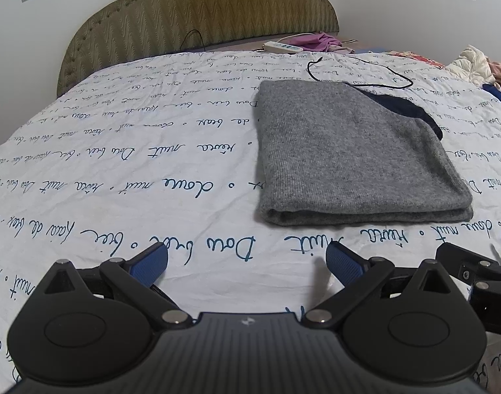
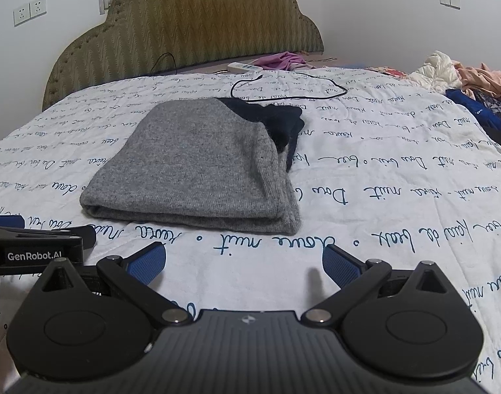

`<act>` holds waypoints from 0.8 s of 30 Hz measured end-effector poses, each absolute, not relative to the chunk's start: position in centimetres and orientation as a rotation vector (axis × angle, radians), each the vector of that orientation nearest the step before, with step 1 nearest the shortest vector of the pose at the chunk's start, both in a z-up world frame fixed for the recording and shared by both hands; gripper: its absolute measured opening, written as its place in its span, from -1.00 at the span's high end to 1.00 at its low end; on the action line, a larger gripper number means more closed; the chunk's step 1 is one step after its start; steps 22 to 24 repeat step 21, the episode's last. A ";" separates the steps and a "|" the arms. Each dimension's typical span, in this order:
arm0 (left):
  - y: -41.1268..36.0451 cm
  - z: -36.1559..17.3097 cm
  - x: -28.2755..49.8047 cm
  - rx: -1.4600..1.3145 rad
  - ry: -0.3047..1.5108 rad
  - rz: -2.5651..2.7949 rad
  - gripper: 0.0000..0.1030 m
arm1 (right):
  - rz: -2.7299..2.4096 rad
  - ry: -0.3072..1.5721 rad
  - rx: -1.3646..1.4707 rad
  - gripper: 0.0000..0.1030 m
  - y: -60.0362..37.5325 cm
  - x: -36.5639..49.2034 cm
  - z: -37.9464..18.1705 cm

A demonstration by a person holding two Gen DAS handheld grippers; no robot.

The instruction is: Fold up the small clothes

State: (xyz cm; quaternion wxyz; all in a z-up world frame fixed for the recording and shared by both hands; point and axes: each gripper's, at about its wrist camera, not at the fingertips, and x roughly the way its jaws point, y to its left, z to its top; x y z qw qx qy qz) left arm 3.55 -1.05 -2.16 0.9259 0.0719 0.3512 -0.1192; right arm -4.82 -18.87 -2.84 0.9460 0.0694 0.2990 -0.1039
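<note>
Tongs (image 1: 247, 261) gape; folded sweater (image 1: 355, 157) lies lengthwise ahead.

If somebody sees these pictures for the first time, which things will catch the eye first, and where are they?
First comes the folded grey knit garment lying on the middle of the bed, with a dark navy part showing at its far right corner. Next is the white bedsheet covered in blue handwriting. In front, the left gripper and the right gripper are both open and hold nothing.
</note>
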 end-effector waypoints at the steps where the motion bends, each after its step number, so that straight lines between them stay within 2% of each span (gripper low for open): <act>1: -1.0 -2.2 3.6 0.147 0.720 -0.244 -1.00 | -0.211 0.609 0.142 -1.00 -18.9 -4.8 -2.9; 24: -1.3 -2.0 3.7 0.161 0.723 -0.246 -1.00 | -0.196 0.610 0.153 -1.00 -19.2 -4.4 -3.0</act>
